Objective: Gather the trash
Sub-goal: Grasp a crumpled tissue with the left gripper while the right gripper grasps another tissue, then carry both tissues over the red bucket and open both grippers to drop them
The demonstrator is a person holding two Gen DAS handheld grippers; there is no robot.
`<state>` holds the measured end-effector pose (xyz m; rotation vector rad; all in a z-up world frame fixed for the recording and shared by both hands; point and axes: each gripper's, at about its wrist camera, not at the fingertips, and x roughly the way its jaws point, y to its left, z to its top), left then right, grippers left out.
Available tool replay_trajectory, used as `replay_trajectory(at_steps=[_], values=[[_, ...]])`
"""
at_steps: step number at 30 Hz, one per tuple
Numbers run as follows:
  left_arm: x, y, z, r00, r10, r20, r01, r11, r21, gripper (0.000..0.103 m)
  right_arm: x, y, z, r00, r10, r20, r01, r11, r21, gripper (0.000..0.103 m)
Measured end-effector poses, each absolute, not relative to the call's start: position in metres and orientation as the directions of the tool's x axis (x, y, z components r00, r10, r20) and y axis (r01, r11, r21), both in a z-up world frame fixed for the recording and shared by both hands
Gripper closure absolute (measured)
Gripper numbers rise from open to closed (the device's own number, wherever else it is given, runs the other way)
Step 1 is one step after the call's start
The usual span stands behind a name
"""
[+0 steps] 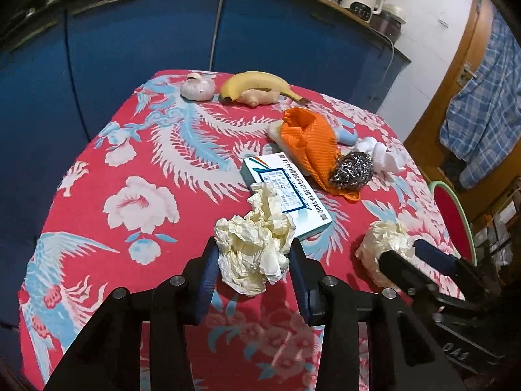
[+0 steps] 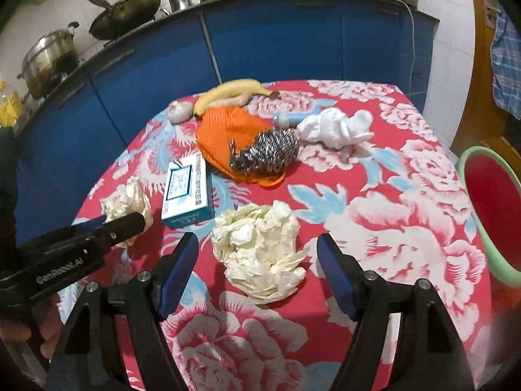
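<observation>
In the left wrist view, we are holding the left claw around a crumpled cream paper wad on the red floral tabletop. Its blue pads are sitting at the wad's two sides; they look to be touching the paper, though we cannot tell whether they are pressing it yet. The wad's far edge is resting against a white and teal medicine box. Beyond the box an orange cloth is lying under a steel scourer, with a banana and a garlic bulb at the far edge. To the right, the right claw is reaching at a second paper wad.

In the right wrist view, we are keeping the right claw released, its pads well apart on either side of the second wad, which is lying flat on the cloth-covered top, clear of both pads. The left claw is showing at the left by its own wad. A red basin with a green rim is sitting off the right edge.

We are judging this as the grasping step for both wads. Next we are needing to close each claw gently, lift without dragging the box along, and carry the paper toward the basin, if that is the bin.
</observation>
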<state>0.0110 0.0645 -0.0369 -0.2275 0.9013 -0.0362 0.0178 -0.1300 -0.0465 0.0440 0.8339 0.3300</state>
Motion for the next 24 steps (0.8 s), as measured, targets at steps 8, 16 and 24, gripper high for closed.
replay_trajectory(at_steps=[8, 16, 24], values=[[0.013, 0.063, -0.041, 0.613, -0.138, -0.778, -0.056, 0.975, -0.217, 0.061, 0.027, -0.124, -0.061, 0.59, 0.294, -0.752, -0.269, 0.95, 0.16, 0.042], [0.013, 0.056, -0.036, 0.62, -0.142, -0.772, -0.038, 0.977, -0.21, 0.061, 0.023, -0.127, -0.06, 0.589, 0.318, -0.743, -0.283, 0.942, 0.179, 0.056], [0.013, 0.043, -0.023, 0.639, -0.157, -0.753, 0.005, 0.98, -0.199, 0.061, 0.012, -0.146, -0.042, 0.634, 0.326, -0.702, -0.263, 0.944, 0.202, 0.057]])
